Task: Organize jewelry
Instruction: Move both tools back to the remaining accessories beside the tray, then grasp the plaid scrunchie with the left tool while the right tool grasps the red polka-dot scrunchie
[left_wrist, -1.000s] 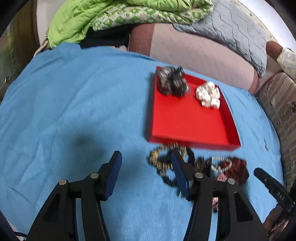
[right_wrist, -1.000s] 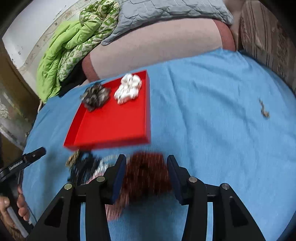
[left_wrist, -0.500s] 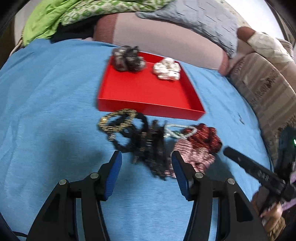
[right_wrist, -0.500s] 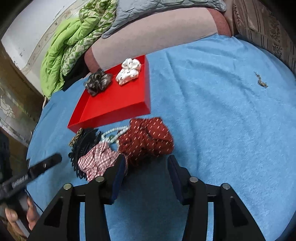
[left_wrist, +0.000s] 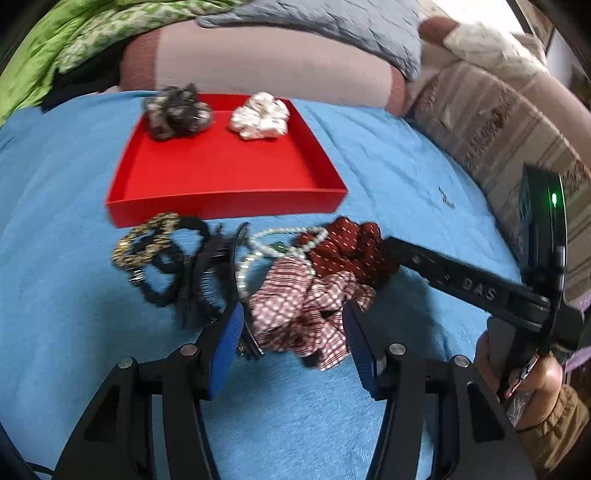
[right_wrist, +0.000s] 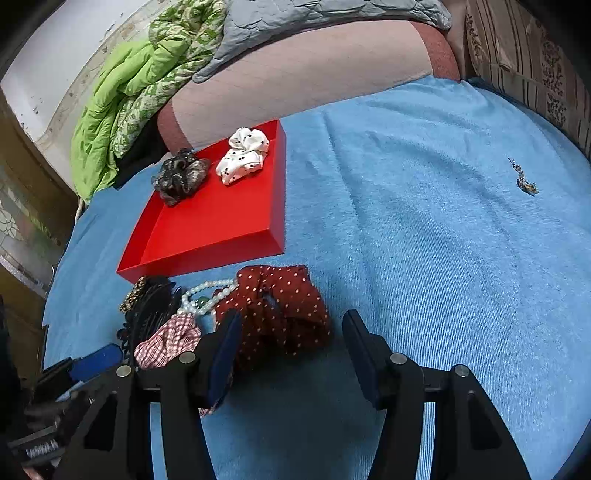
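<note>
- On the blue blanket (right_wrist: 424, 229), just in front of the red tray (left_wrist: 221, 173), lies a tangled heap of accessories, its pieces touching one another.
- Within that heap, the checked red-and-white scrunchie (left_wrist: 306, 314) sits nearest the left gripper (left_wrist: 293, 336), between its widely parted jaws, which hold nothing.
- Beside it, the dark red dotted scrunchie (right_wrist: 280, 310) lies between the right gripper's (right_wrist: 291, 343) jaws, which are also spread wide and grip nothing; whether the left pad touches the cloth is hard to say from this angle.
- A pearl necklace (left_wrist: 273, 243) with a green bead loops between the two scrunchies and the black comb clips (left_wrist: 210, 280).
- Farther left are a black hair tie (left_wrist: 166, 273) and a gold-and-black beaded band (left_wrist: 147, 236), close to the tray's front wall.
- Inside the tray, at its far end, rest a grey-brown scrunchie (right_wrist: 181, 177) and a white dotted scrunchie (right_wrist: 243, 155), side by side.
- Well apart to the right, a small chain-like piece (right_wrist: 522, 181) lies alone on the blanket.
- Behind the tray are a pink bolster (right_wrist: 295, 85), a grey quilt (left_wrist: 332, 26) and green bedding (right_wrist: 122, 103).
</note>
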